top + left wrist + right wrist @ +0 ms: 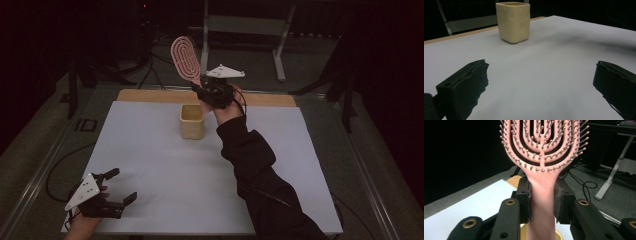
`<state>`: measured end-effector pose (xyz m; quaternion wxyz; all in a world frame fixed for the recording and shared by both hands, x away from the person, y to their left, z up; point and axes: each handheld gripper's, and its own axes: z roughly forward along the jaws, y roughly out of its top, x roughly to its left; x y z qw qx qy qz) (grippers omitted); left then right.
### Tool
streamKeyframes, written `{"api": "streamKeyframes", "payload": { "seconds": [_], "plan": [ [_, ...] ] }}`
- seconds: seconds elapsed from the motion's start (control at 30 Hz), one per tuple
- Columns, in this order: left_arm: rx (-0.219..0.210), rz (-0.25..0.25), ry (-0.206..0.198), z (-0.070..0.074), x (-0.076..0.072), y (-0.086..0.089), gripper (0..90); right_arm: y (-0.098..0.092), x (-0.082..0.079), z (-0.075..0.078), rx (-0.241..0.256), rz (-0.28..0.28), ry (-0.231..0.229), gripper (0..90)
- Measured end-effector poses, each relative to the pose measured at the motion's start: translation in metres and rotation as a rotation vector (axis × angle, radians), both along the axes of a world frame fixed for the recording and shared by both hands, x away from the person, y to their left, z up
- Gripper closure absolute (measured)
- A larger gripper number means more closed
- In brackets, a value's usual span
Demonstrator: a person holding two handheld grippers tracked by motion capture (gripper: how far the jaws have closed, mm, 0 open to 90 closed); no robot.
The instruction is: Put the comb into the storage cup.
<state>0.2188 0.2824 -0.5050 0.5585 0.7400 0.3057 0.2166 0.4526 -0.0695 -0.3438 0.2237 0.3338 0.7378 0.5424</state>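
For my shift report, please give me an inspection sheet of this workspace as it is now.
Surface: white sheet on a wooden table, bare apart from the cup.
Job's things: pink hairbrush held up, head uppermost; cream square cup upright, handle end just above it.
Clutter: nothing seen.
Grippers: right gripper shut on the brush handle; left gripper open, low at the near left corner.
Cables: black cables on the floor behind.
Surroundings: dark room, grey metal frame.
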Motion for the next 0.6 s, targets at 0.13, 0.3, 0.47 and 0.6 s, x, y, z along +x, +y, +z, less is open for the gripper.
{"api": "streamKeyframes", "payload": {
  "seconds": [0.13,0.3,0.47,0.6],
  "plan": [
    [-0.003,0.001,0.003,0.0,0.0,0.0,0.0,0.006,0.009,-0.005,-0.004,-0.004,-0.007,70.3],
    [-0.006,0.0,0.003,0.0,0.0,0.0,0.0,0.014,0.016,-0.007,0.009,0.025,-0.032,70.3],
    [-0.008,0.001,0.003,0.0,0.0,0.001,0.0,0.021,0.022,-0.009,0.011,0.027,-0.051,70.3],
    [-0.011,0.001,0.003,0.0,0.0,0.001,0.0,0.024,0.026,-0.011,0.025,0.03,-0.062,70.3]
  ]
}}
